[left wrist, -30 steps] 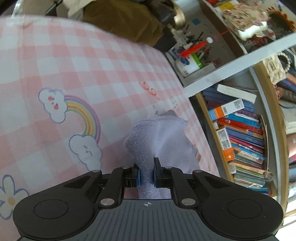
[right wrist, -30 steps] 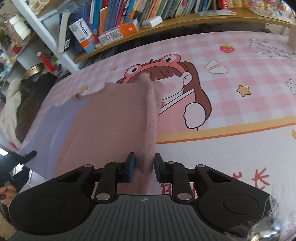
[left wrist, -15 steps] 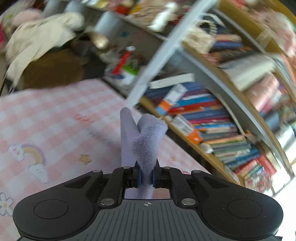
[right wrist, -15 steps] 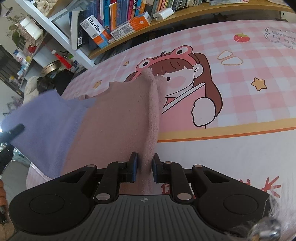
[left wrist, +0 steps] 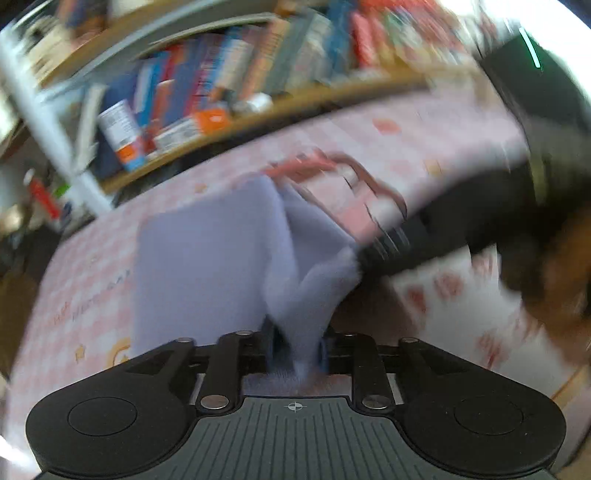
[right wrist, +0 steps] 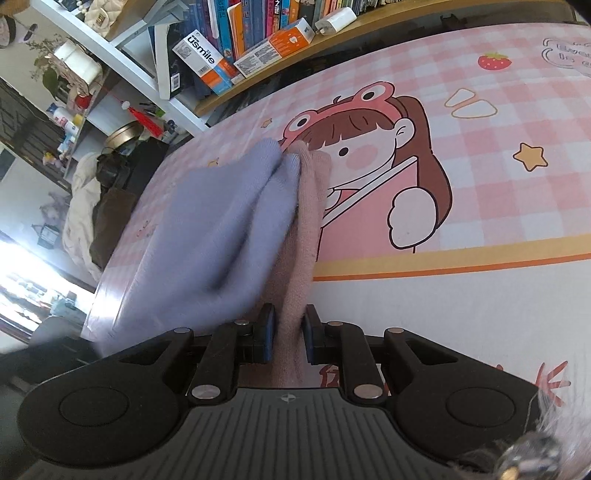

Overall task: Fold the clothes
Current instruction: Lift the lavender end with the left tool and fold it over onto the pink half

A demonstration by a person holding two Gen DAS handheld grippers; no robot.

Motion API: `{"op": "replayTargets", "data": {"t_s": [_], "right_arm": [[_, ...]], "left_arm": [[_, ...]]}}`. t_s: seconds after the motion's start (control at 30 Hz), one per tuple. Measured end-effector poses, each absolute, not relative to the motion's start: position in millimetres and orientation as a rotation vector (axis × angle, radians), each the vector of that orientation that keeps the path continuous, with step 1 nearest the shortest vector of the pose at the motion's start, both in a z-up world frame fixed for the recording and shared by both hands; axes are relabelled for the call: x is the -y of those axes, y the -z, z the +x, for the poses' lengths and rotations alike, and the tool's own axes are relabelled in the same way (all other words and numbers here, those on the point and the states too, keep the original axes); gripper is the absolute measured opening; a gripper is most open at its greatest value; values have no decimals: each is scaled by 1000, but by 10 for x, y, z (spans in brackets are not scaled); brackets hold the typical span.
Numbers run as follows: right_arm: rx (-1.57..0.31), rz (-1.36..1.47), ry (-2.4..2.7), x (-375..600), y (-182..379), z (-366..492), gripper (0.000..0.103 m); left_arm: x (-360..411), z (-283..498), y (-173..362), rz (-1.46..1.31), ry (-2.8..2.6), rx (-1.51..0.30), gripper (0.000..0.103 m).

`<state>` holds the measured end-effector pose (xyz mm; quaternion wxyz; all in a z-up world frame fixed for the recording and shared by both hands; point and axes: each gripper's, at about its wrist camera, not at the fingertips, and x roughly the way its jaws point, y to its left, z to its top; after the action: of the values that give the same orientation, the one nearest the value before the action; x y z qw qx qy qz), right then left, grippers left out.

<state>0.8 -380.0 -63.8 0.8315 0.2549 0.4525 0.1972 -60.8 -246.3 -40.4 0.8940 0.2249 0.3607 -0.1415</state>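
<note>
Pink checked tablecloth (right wrist: pixel 498 122) covers the whole work surface, printed with a cartoon girl in a frog hat, a strawberry and little stars, with an orange stripe running across and plain white below it. Behind the table sits a bookshelf (right wrist: pixel 258 22) packed with upright books, a couple of orange-and-white boxes (right wrist: pixel 273 46) lying on its wooden ledge and a white charger plug beside them.

The garment is a soft fuzzy knit — lilac part (right wrist: pixel 207 236) and dusty pink part (right wrist: pixel 306 206) — lying bunched on the cloth right over the left side of the cartoon girl. From the right wrist view the lilac half lies folded across the pink half, their far edges meeting in a rounded lump.

Right gripper (right wrist: pixel 289 334) has its blue-padded fingers pinched on a ridge of the pink knit, which stands up between them. Left gripper (left wrist: pixel 295 349) is clamped on a thick wad of the lilac knit (left wrist: pixel 207 266) in the same way.

Left wrist view is badly motion-blurred, so the shelf and the tablecloth print are just streaks. A dark ribbed shape (left wrist: pixel 424 236) crosses its right side, touching the lilac fabric; it looks like the other gripper's body, but I can't say for sure. Left edge of the right view shows a cluttered corner with a cream cloth heap (right wrist: pixel 79 206), hard to make out.
</note>
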Motion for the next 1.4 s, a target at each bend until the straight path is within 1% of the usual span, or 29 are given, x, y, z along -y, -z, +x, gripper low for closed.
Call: {"op": "replayTargets", "data": {"t_s": [0.03,0.07,0.1,0.17,0.23,0.3,0.37,0.47,0.53,0.6,0.63,0.67,0.77,0.83,0.87,0.93,0.97,1.0,1.07,1.13,1.17,1.23,1.3,1.33,1.4], "right_arm": [[-959,546,-420,3807,643,7,15],[-958,553,-422,3814,649,6,15],[-958,556,-424,3820,652,7,15],[-958,561,-429,3832,658,10,15],[-958,552,-433,3853,634,6,19],[-944,541,-428,3908,580,-18,28],[-908,547,-416,4008,493,-54,29],[-860,612,-427,4110,359,-75,35],[-829,656,-435,4176,271,-87,44],[-814,718,-465,4197,216,-77,72],[-835,745,-490,4152,233,-44,75],[-860,770,-514,4102,254,-8,76],[-935,729,-518,3854,299,99,75],[-957,664,-513,3663,289,159,70],[-958,621,-510,3557,267,188,62],[-950,511,-496,3365,232,223,43],[-939,441,-484,3282,220,225,26],[-887,374,-499,3235,176,169,18],[-770,241,-536,3151,80,40,15],[-635,216,-601,3217,-2,-165,15],[-617,207,-596,3231,-2,-198,15],[-702,195,-521,3222,144,-96,15],[-791,257,-476,3271,322,11,19],[-835,290,-455,3298,411,65,20],[-851,325,-444,3339,415,70,23]], "left_arm": [[2580,-617,505,536,304,-769,41],[2561,-638,465,522,315,-764,47],[2526,-662,409,498,326,-754,48],[2456,-708,296,450,348,-736,50],[2386,-755,184,402,370,-717,51],[2316,-802,71,354,392,-697,51],[2246,-849,-41,306,414,-678,52],[1908,-931,-296,183,363,-642,53],[1748,-904,-318,139,289,-644,53],[1591,-873,-335,96,214,-647,53],[1512,-857,-343,75,176,-649,53],[1466,-820,-324,69,146,-657,53],[1335,-739,-240,53,87,-666,51],[1290,-716,-187,52,72,-676,50],[1289,-708,-162,56,79,-684,50],[1287,-693,-114,64,92,-701,50],[1286,-685,-89,68,99,-710,50],[1285,-677,-65,72,105,-718,50],[1283,-662,-16,80,118,-735,50],[1281,-646,33,88,132,-752,50],[1279,-639,57,92,138,-761,50],[1277,-623,106,100,151,-777,51],[1275,-608,154,108,165,-794,51],[1277,-607,147,118,173,-792,51],[1258,-615,96,123,186,-776,51]]}}
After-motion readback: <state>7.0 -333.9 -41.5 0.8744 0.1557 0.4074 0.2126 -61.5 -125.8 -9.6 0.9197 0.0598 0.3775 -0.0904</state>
